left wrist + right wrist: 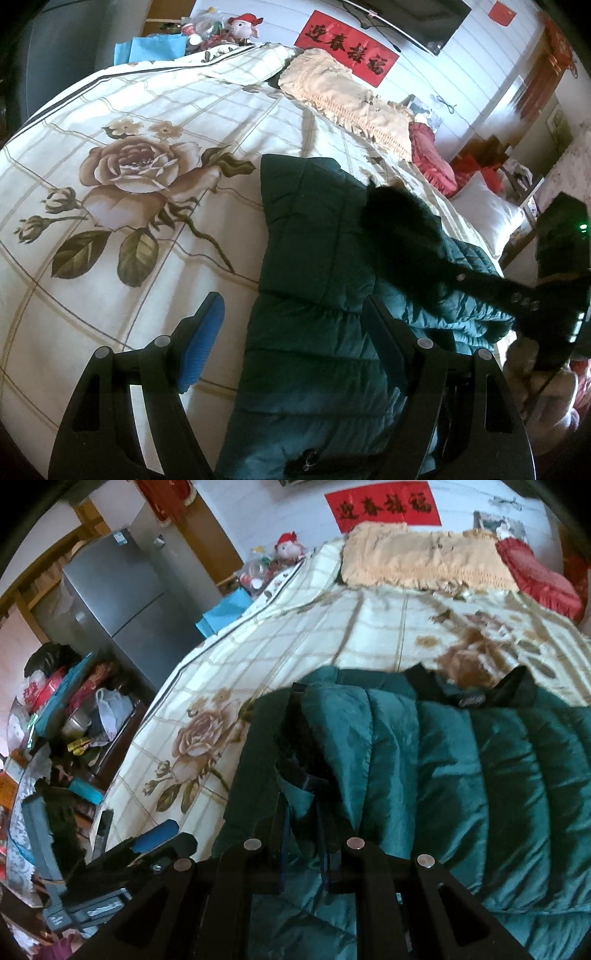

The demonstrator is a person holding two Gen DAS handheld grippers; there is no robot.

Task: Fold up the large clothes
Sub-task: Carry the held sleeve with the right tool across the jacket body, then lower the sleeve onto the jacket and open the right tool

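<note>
Our right gripper (pixel 303 805) pinches the green jacket (pixel 461 775); our left gripper (pixel 291 332) gapes wide, holding nothing. At twelve o'clock, a beige pillow (pixel 424 565) and red cushion (pixel 535 576).

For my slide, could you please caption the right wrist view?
Right gripper pinches a fold of the green puffer jacket on the floral bedspread.
</note>
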